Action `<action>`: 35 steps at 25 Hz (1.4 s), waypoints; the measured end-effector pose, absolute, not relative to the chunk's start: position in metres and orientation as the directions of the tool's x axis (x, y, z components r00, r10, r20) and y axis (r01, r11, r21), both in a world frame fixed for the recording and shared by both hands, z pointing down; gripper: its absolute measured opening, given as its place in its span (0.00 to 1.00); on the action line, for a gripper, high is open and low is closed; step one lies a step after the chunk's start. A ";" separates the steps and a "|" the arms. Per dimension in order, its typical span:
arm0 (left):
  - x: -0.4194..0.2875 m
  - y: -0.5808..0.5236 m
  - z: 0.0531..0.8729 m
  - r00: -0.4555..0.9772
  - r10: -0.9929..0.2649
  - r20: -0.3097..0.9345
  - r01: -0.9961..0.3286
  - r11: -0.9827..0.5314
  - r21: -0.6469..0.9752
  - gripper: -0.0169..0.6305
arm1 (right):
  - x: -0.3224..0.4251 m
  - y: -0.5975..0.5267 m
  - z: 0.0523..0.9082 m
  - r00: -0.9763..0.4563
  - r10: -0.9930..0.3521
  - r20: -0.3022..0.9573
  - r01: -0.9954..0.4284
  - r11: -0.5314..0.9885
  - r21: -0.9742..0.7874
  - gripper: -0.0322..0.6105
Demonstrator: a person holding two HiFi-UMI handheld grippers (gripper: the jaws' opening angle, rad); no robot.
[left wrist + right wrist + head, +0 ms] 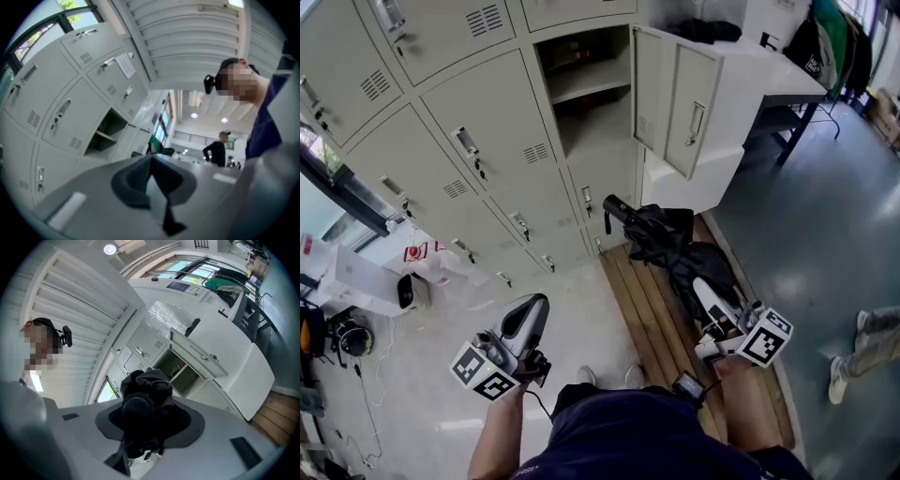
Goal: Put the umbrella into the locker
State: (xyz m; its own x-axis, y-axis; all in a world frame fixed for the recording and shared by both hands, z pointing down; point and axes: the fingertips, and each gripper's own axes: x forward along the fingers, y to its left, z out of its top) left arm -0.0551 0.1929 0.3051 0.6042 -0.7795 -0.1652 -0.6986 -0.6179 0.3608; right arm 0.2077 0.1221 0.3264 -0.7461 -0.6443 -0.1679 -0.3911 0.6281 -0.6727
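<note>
The right hand-held gripper (705, 298) is clamped on the folded umbrella (661, 239); its long axis points up-left to the open locker (581, 90) at top centre. The left hand-held gripper (534, 305) is closed, empty

**A:** How is the left arm placed?

**B:** The left forearm (500, 433) is bare and reaches forward from the body. The left gripper (532, 307) sits at its end, pointing away from the person, with its marker cube (485, 371) nearest the wrist.

**A:** And its jaws?

**B:** They are pressed together with nothing between them.

**A:** What about the right side?

**B:** The right forearm (752, 405) is also bare and stretched forward. The right gripper (701, 289) angles slightly inward toward the left one. Its jaws stand part-way apart, clamped on the black umbrella (673, 246).

**A:** Are the two grippers close to each other?

**B:** No, they are well apart, one on either side of the torso.
</note>
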 end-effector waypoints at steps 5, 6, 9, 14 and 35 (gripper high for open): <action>-0.048 0.184 0.309 0.590 -0.792 -0.158 -0.713 -0.603 0.357 0.03 | 0.213 0.103 0.328 -0.739 -0.652 -0.172 -0.399 0.629 -0.668 0.31; -0.047 0.180 0.310 0.590 -0.792 -0.157 -0.713 -0.602 0.359 0.03 | 0.213 0.098 0.328 -0.736 -0.655 -0.172 -0.403 0.628 -0.666 0.31; -0.050 0.166 0.313 0.594 -0.789 -0.157 -0.709 -0.605 0.363 0.03 | 0.210 0.083 0.329 -0.726 -0.667 -0.168 -0.422 0.625 -0.657 0.31; -0.064 0.132 0.321 0.608 -0.777 -0.162 -0.690 -0.618 0.377 0.03 | 0.195 0.049 0.332 -0.705 -0.693 -0.149 -0.466 0.612 -0.639 0.31; -0.195 -0.071 0.352 0.741 -0.664 -0.096 -0.581 -0.706 0.405 0.03 | 0.059 -0.181 0.369 -0.493 -0.869 -0.038 -0.733 0.439 -0.519 0.31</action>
State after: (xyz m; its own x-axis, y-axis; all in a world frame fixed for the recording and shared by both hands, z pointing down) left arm -0.1947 -0.0707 0.3517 0.7412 -0.6644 -0.0960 -0.5807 -0.7063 0.4048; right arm 0.0590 -0.1809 0.3695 -0.4933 -0.8690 -0.0382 -0.7331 0.4390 -0.5195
